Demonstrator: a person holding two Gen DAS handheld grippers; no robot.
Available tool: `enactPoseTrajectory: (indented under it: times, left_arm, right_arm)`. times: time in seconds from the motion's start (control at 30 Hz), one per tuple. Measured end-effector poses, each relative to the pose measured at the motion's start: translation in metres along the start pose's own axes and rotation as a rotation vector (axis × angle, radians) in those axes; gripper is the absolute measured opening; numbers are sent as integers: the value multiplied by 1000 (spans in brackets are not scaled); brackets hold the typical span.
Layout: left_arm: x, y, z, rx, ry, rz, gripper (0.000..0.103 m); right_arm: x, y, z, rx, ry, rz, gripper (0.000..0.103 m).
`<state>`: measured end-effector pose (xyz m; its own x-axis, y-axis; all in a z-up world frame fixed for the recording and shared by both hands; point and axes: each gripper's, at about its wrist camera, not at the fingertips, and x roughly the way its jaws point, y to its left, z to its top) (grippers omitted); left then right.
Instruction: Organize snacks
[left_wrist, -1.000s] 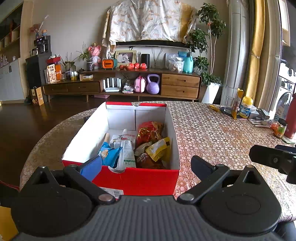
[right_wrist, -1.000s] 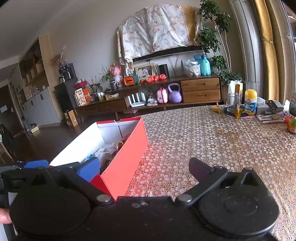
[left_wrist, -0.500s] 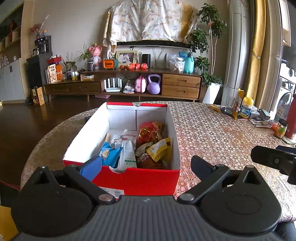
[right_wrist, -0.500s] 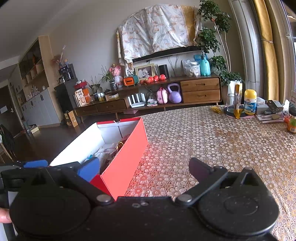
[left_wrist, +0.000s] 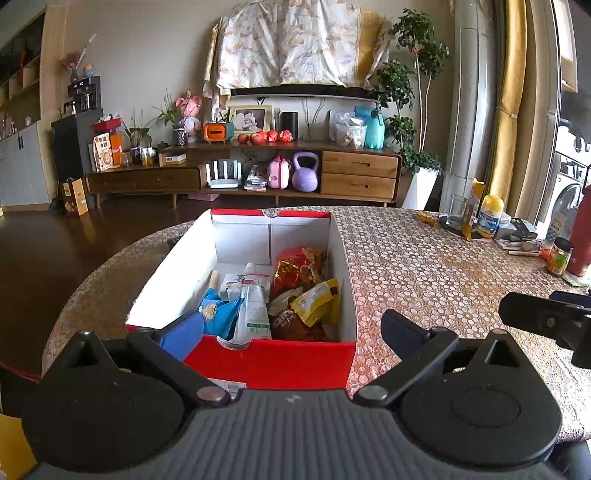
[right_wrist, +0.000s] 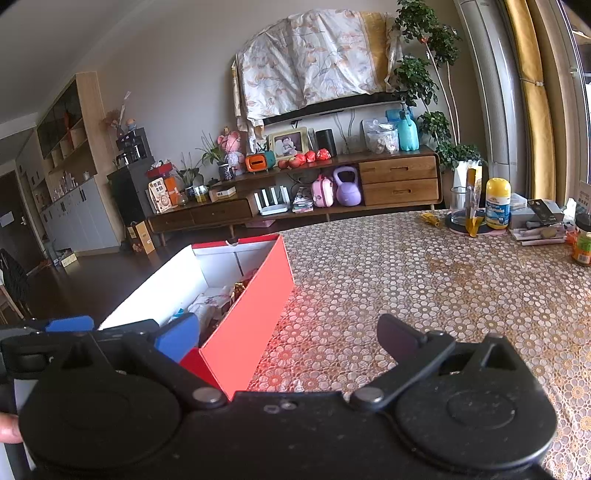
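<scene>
Red box (left_wrist: 258, 360) sits centre frame in the left wrist view, on the lace-covered worktop (left_wrist: 424, 266), snacks (left_wrist: 295, 291) inside. Left gripper (left_wrist: 291, 330) empty, jaws spread, hovering at the box's near wall. Right wrist view: box (right_wrist: 247, 325) lower left, right gripper (right_wrist: 288, 338) jaws spread, empty, over the worktop (right_wrist: 424, 280).

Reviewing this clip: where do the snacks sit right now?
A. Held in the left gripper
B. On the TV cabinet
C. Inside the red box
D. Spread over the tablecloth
C: the snack packets lie inside the red box, while the left gripper is open and holds nothing.
</scene>
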<state>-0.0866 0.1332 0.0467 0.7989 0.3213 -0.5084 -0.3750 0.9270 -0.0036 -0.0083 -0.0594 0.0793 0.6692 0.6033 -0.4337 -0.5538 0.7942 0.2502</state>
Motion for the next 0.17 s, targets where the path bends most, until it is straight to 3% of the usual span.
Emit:
enactPoseTrajectory:
  times: [0.17]
  left_arm:
    - [-1,-2,1,6,-3,5,103]
  right_arm:
    - [-1,0,1,1,-2,-1,103]
